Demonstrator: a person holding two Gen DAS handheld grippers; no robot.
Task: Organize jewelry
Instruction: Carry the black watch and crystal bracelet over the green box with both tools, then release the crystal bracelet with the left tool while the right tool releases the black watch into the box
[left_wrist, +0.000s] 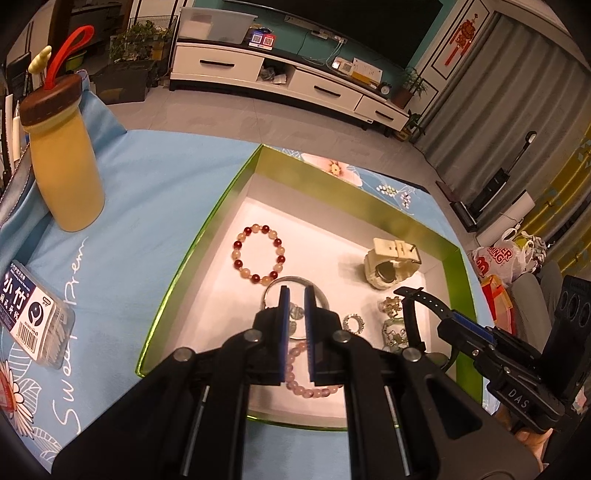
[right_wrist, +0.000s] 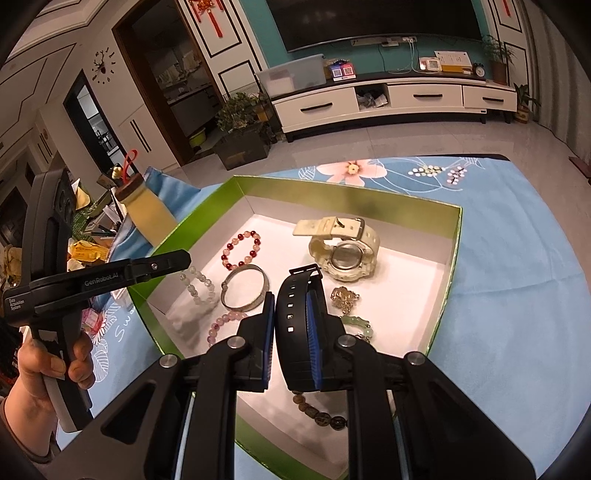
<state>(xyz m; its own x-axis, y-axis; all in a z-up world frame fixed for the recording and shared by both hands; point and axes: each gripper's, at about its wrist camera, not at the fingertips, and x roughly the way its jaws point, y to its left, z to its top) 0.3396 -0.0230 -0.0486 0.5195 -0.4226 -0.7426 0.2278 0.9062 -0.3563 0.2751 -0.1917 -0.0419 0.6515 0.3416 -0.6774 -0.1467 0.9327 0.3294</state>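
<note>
On the blue flowered cloth (right_wrist: 517, 258) sits a shallow green-walled box (right_wrist: 456, 236) with a white floor, and nearly all the jewelry lies inside it. The right gripper (right_wrist: 291, 332) hangs low over the near half of the box with its jaws closed most of the way on the strap of a black watch (right_wrist: 291, 306); the strap curves up between the blue pads, its buckle end pointing toward the far wall. In the left wrist view the same strap (left_wrist: 424, 295) arches above the box floor near the right wall.

The left gripper (left_wrist: 296, 306) hovers over the middle of the box, jaws almost shut with only a thin gap and nothing visibly between them. Directly under its tips lies a silver bangle (right_wrist: 245, 290), with a pink bead bracelet (left_wrist: 306, 387) nearer the front wall and a red-and-cream bead bracelet (left_wrist: 258, 254) farther back, close to the left wall.

A cream watch (right_wrist: 343, 251) occupies the far right part, apart from the far wall by a strip of bare white floor. A gold chain (right_wrist: 345, 297) and a green jade piece (right_wrist: 356, 325) lie just right of the black strap, and a dark bead string (right_wrist: 319, 415) rests near the front edge. The open floor is mostly along the back wall and the right side.

Outside the box, a yellow bottle (left_wrist: 64, 173) with a brown lid stands well left of the left wall, and a toothpick box (left_wrist: 35, 317) lies near the cloth's left edge.
</note>
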